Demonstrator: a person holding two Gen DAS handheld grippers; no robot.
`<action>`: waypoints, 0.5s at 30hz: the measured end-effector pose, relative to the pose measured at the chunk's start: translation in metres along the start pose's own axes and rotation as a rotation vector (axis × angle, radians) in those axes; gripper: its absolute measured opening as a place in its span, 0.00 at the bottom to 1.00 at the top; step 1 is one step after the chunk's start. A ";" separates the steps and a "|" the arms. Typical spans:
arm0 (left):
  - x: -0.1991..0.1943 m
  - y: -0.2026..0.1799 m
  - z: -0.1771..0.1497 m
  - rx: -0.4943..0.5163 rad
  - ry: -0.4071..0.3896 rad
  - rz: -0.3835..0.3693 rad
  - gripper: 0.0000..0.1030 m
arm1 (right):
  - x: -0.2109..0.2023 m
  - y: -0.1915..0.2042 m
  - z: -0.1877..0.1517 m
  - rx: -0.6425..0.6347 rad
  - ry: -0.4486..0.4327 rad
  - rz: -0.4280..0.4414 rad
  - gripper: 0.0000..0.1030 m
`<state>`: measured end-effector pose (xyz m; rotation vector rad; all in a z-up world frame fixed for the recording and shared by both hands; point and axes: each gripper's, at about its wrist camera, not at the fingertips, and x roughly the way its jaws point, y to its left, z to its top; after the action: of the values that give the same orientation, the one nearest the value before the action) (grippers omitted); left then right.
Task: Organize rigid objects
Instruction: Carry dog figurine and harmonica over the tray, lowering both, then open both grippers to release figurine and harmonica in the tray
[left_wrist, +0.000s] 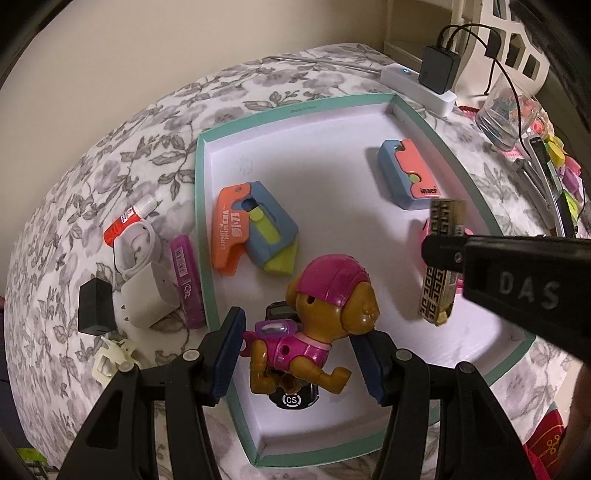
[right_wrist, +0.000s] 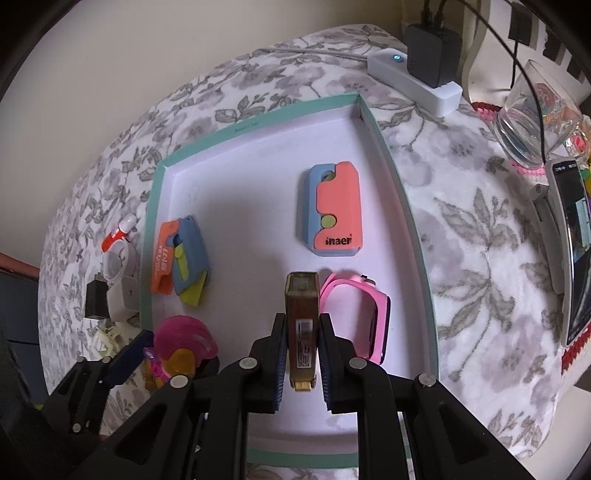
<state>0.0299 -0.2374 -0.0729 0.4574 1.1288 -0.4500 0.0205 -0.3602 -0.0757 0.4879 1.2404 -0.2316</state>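
Observation:
A white tray with a teal rim (left_wrist: 201, 221) (right_wrist: 147, 258) lies on a floral cloth. My left gripper (left_wrist: 299, 332) is shut on a brown toy dog in a pink helmet (left_wrist: 325, 317) (right_wrist: 181, 350), low over the tray's near left part, above a black piece marked CS (left_wrist: 293, 400). My right gripper (right_wrist: 303, 321) (left_wrist: 443, 254) is shut on a gold patterned box (right_wrist: 303, 332) (left_wrist: 439, 266), held over the tray beside a pink watch (right_wrist: 365, 317). An orange and blue toy (left_wrist: 251, 229) (right_wrist: 181, 258) and a blue and coral box (left_wrist: 406, 177) (right_wrist: 334, 210) lie in the tray.
Left of the tray lie a purple case (left_wrist: 186, 280), a white charger (left_wrist: 151, 295), a black adapter (left_wrist: 96, 310), a glue tube (left_wrist: 127, 219) and a white clip (left_wrist: 110, 354). A power strip (left_wrist: 417, 88), a glass (left_wrist: 506, 114) and a phone (right_wrist: 572, 251) stand to the right.

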 end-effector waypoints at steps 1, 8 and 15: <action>0.000 0.001 0.000 -0.002 0.000 0.002 0.58 | 0.002 0.000 0.000 -0.001 0.006 -0.001 0.16; 0.000 0.002 0.000 0.000 -0.002 0.007 0.58 | 0.009 0.005 -0.001 -0.018 0.015 -0.010 0.17; 0.002 0.001 0.000 0.002 -0.001 0.012 0.58 | 0.009 0.007 0.000 -0.029 0.008 -0.011 0.19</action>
<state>0.0307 -0.2368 -0.0749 0.4654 1.1241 -0.4414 0.0261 -0.3531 -0.0826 0.4572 1.2534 -0.2205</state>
